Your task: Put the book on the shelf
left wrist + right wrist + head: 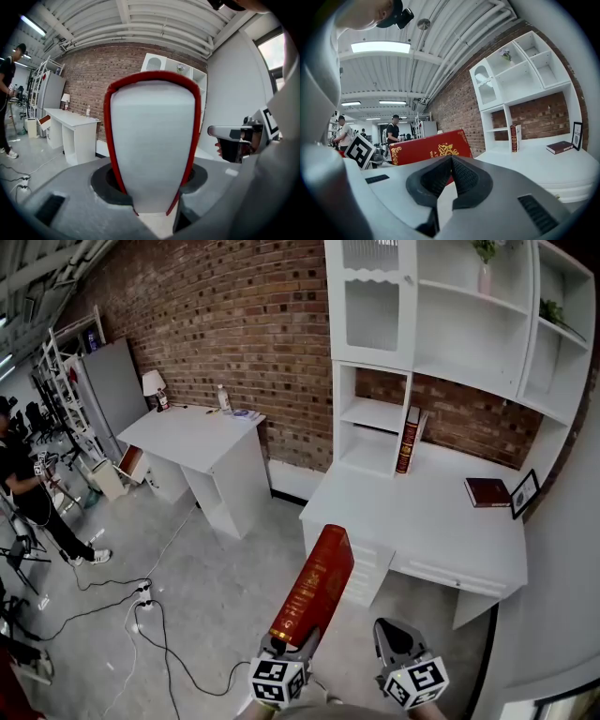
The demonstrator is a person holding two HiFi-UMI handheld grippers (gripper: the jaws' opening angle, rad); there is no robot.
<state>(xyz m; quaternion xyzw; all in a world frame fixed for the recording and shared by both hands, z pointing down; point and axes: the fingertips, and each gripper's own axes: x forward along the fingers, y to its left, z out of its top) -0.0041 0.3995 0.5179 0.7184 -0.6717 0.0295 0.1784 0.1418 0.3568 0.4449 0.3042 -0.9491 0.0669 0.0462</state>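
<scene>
My left gripper (287, 640) is shut on the lower end of a thick red book (314, 585) with gold print, which sticks up and forward over the floor. In the left gripper view the book's white page edge (152, 145) fills the middle between the jaws. My right gripper (397, 641) hovers just right of it, shut with nothing in it; its pads (451, 164) meet. The white shelf unit (373, 415) stands on the white desk (422, 512) ahead. A dark red book (407, 441) stands upright in the shelf's lower bay.
Another dark red book (487, 491) lies flat on the desk beside a small picture frame (524, 493). A second white desk (197, 442) stands left along the brick wall. Cables and a power strip (142, 594) lie on the floor. A person (23, 486) stands far left.
</scene>
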